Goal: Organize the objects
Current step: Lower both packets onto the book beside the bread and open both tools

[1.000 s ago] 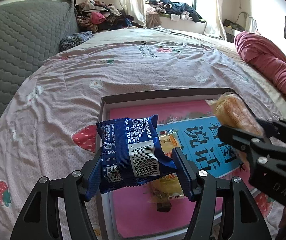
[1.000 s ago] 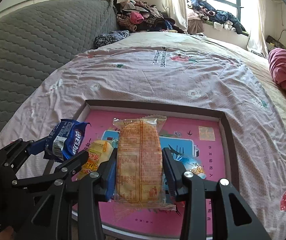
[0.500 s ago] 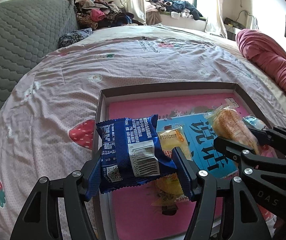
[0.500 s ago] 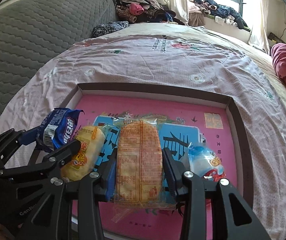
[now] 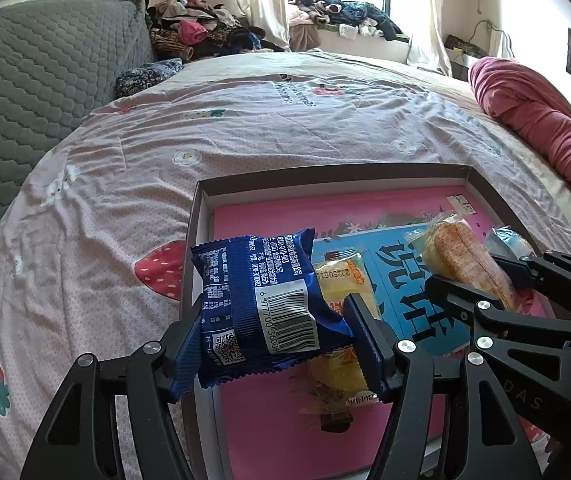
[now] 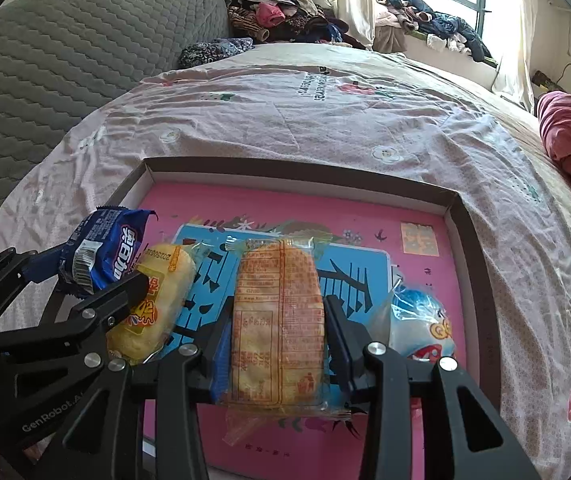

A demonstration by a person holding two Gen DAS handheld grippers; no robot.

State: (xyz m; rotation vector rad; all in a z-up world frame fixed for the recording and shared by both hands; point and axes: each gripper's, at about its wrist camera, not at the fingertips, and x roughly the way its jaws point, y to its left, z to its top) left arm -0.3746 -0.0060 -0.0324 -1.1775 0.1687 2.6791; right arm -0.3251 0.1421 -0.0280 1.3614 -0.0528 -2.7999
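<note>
A shallow cardboard box with a pink and blue picture on its floor lies on the bed. My left gripper is shut on a blue snack packet, held over the box's left wall. My right gripper is shut on an orange-printed clear bread packet, low over the box's middle. A yellow cake packet lies in the box between the two grippers. A blue and white packet lies in the box at the right.
The pink strawberry-print sheet spreads all round the box. A grey quilted headboard stands at the left. A rolled pink blanket lies at the right, and piled clothes sit at the far end below the window.
My right gripper has sunk with the bread packet toward the box floor, coming nearer the yellow cake. The left gripper and blue packet have kept still.
</note>
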